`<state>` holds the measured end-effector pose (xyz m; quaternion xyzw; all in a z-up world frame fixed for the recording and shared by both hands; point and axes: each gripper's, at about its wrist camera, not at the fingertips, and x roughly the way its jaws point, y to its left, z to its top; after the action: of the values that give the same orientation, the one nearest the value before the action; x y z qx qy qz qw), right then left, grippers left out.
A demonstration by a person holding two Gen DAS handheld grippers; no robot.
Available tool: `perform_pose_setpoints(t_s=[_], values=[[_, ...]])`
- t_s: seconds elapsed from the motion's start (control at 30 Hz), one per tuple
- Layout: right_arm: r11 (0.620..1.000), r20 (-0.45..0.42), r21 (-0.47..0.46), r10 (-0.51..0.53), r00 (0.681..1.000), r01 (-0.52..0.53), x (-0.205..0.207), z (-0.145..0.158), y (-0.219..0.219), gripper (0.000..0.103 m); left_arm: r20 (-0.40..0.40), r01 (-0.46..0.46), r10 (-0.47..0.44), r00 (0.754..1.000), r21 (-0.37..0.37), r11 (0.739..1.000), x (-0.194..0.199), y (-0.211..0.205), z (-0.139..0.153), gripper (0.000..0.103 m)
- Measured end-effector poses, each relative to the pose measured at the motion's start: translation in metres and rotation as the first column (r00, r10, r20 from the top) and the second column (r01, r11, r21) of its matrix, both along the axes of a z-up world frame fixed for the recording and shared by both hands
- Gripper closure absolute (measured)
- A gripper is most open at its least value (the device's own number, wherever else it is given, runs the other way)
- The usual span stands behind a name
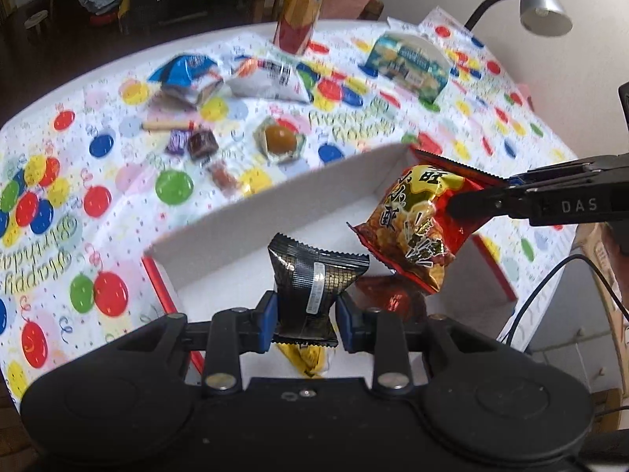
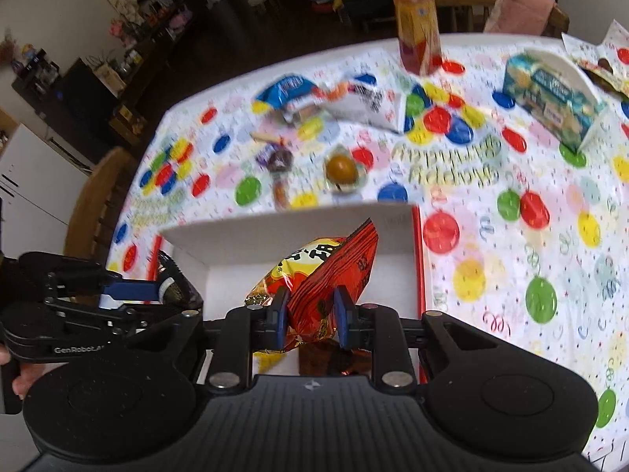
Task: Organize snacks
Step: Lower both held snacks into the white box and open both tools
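Item: black packet (image 1: 310,275), clamped in left gripper (image 1: 302,324); red-gold packet (image 2: 318,295), clamped in right gripper (image 2: 310,324). Both above white box (image 1: 275,212) (near table edge). Risk: packets colliding, or released beyond the wall.

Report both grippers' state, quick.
Left gripper: closed on the black snack packet, held above the white box.
Right gripper: closed on the red and gold snack bag, also above the box.
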<state>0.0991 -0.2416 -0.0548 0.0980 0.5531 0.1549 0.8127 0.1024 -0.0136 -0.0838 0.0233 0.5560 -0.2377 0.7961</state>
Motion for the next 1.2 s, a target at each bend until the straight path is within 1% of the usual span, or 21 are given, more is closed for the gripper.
perform_pose_setpoints(t_s=[0.1,0.23,0.37,0.5,0.67,0.93,1.03,1.13,1.2], values=[[1.000,-0.017,-0.014,-0.011,1.000,0.011,0.000,-0.017,0.000,0.080,-0.022,0.002,-0.002,1.000,0.016,1.000,-0.001,-0.003,-0.013,0.073],[0.999,-0.027,-0.025,-0.026,0.999,0.025,0.002,-0.033,0.000,0.080,-0.035,0.008,-0.006,0.999,0.064,0.998,-0.001,-0.010,-0.027,0.073],[0.998,-0.013,-0.047,-0.043,0.999,0.042,0.006,-0.043,0.000,0.080,-0.049,0.012,-0.007,0.999,0.103,0.995,0.002,-0.016,-0.038,0.073],[0.998,-0.035,-0.041,-0.047,0.998,0.046,0.006,-0.052,0.003,0.080,-0.063,0.014,-0.006,0.998,0.129,0.992,0.006,-0.022,-0.048,0.074],[0.999,-0.055,-0.031,-0.041,0.998,0.039,0.006,-0.054,0.003,0.080,-0.084,0.013,0.000,0.996,0.151,0.988,0.010,-0.025,-0.057,0.074],[0.998,-0.093,-0.010,-0.058,0.994,0.057,0.006,-0.057,0.000,0.079,-0.112,0.002,0.015,0.994,0.148,0.989,0.014,-0.025,-0.065,0.073],[0.998,-0.099,-0.014,-0.058,0.993,0.057,0.005,-0.056,0.001,0.077,-0.113,-0.015,0.031,0.993,0.135,0.991,0.017,-0.023,-0.065,0.070],[0.998,-0.102,-0.019,-0.057,0.993,0.055,0.003,-0.054,0.001,0.075,-0.105,-0.014,0.028,0.994,0.130,0.991,0.015,-0.024,-0.064,0.067],[0.998,-0.103,-0.027,-0.056,0.993,0.054,0.002,-0.051,0.002,0.070,-0.099,-0.013,0.025,0.995,0.124,0.992,0.013,-0.023,-0.061,0.065]])
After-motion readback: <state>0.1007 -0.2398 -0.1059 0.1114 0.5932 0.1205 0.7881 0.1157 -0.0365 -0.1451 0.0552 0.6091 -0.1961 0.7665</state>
